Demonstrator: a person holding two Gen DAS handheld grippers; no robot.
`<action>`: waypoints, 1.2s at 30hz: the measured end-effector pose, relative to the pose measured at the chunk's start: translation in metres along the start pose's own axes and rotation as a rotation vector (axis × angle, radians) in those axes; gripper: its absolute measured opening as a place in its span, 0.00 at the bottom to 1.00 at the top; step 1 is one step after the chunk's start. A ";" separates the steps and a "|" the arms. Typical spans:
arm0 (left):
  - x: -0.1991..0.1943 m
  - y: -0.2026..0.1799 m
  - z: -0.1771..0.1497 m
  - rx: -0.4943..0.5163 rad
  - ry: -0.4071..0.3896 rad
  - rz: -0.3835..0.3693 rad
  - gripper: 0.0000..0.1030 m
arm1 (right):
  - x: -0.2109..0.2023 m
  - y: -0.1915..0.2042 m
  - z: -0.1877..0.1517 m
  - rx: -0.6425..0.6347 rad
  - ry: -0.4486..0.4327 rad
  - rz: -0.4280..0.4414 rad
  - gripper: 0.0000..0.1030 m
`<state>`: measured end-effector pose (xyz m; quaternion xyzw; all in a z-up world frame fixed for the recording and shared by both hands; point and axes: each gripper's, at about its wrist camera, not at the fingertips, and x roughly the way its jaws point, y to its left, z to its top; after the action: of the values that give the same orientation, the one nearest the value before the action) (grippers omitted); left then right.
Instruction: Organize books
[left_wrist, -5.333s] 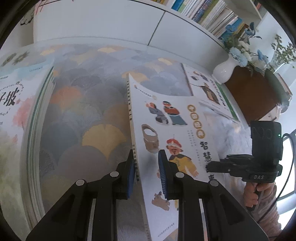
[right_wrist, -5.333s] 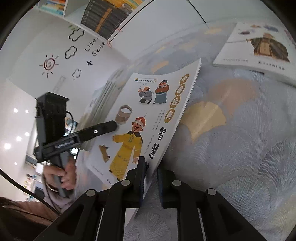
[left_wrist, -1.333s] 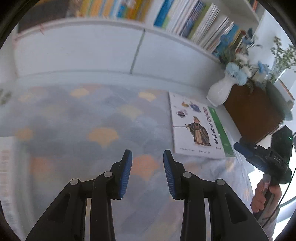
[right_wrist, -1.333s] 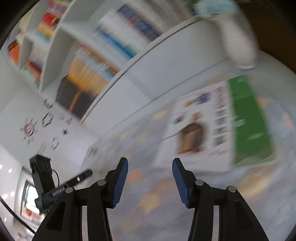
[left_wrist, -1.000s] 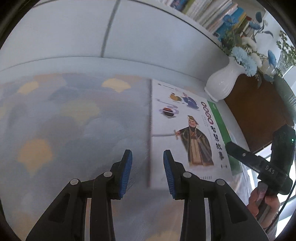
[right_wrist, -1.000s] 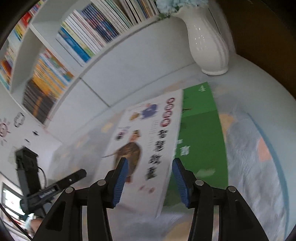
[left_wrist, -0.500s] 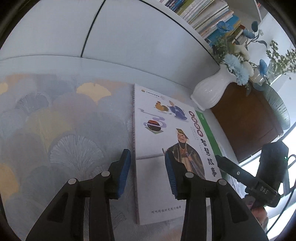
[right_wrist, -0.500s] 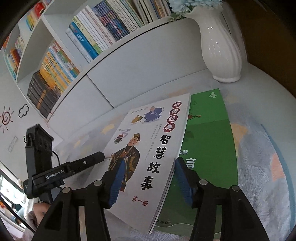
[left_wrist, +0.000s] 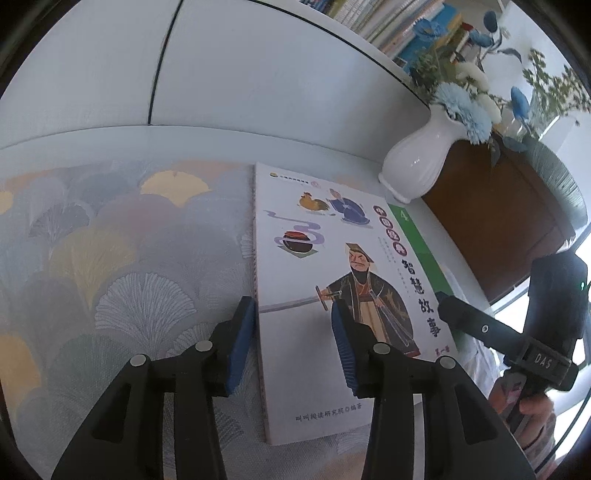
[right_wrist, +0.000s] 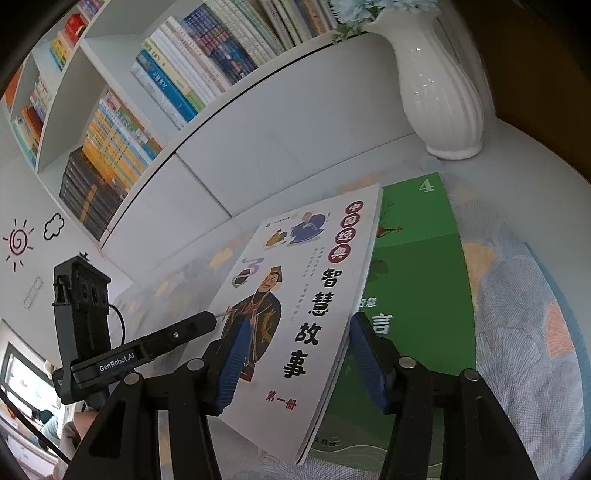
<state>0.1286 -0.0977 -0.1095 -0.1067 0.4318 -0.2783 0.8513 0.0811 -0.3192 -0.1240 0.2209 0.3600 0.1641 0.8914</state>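
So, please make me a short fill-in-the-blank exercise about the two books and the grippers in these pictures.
1. The white storybook lies on top of a ____ book.
2. The number printed on the lower book's corner is ____.
3. The left gripper and the right gripper both have their jaws ____.
4. The flowers stand in a ____ vase.

Missing words: green; 4; open; white

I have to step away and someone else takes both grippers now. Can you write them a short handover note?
Left gripper: open, straddling the spine edge of the white storybook.
Right gripper: open, straddling its opposite edge.
Storybook lies on the green book, on the patterned cloth near the white vase.
Done: nothing gripped yet.
Left: close on the storybook, move it, then the green book.
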 end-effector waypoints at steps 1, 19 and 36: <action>-0.001 0.002 0.000 -0.006 0.004 -0.012 0.37 | 0.000 -0.002 0.001 0.004 0.006 0.012 0.57; -0.068 0.001 -0.061 -0.010 0.083 0.107 0.38 | -0.016 0.049 -0.036 -0.002 0.145 0.025 0.58; -0.158 0.042 -0.136 -0.116 0.130 0.103 0.38 | -0.023 0.135 -0.096 -0.077 0.295 -0.027 0.56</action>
<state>-0.0378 0.0339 -0.1029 -0.1150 0.5063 -0.2149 0.8272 -0.0211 -0.1888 -0.1037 0.1549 0.4833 0.1963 0.8389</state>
